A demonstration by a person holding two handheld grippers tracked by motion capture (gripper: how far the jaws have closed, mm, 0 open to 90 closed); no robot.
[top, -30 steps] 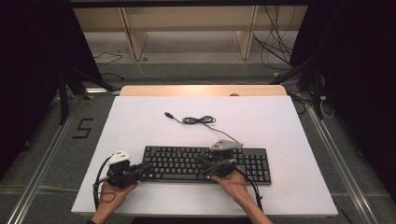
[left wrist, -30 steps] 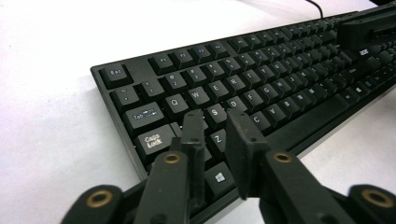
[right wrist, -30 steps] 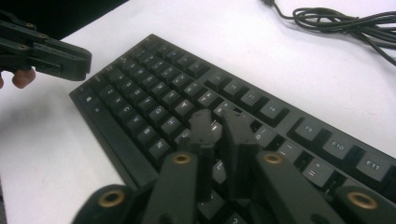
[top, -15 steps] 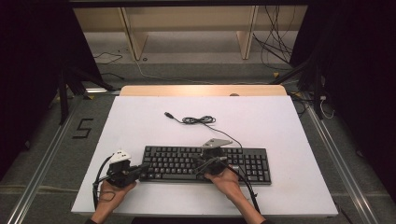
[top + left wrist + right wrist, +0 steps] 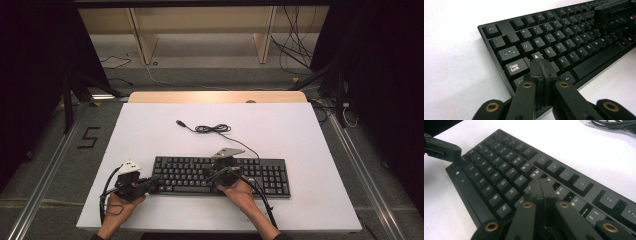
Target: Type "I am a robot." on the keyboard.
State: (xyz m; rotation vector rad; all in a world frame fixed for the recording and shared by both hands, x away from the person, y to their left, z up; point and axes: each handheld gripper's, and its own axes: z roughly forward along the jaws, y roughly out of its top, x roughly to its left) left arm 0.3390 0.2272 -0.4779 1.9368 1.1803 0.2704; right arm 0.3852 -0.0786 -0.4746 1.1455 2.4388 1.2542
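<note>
left gripper (image 5: 541,65) clenched empty over keyboard (image 5: 260,172) left end, right gripper (image 5: 541,185) likewise (mid-keys), hands low

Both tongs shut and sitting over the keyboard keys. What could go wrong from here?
1. The left tongs, jaws together, sit at the A key beside Caps Lock; the tip looks about as wide as a key, so a press may catch a neighbour.
2. The right tongs sit among the keys right of H and J, where one tip could press two keys.
3. The keyboard lies loose on the white table; a slanted push may slide it.
</note>
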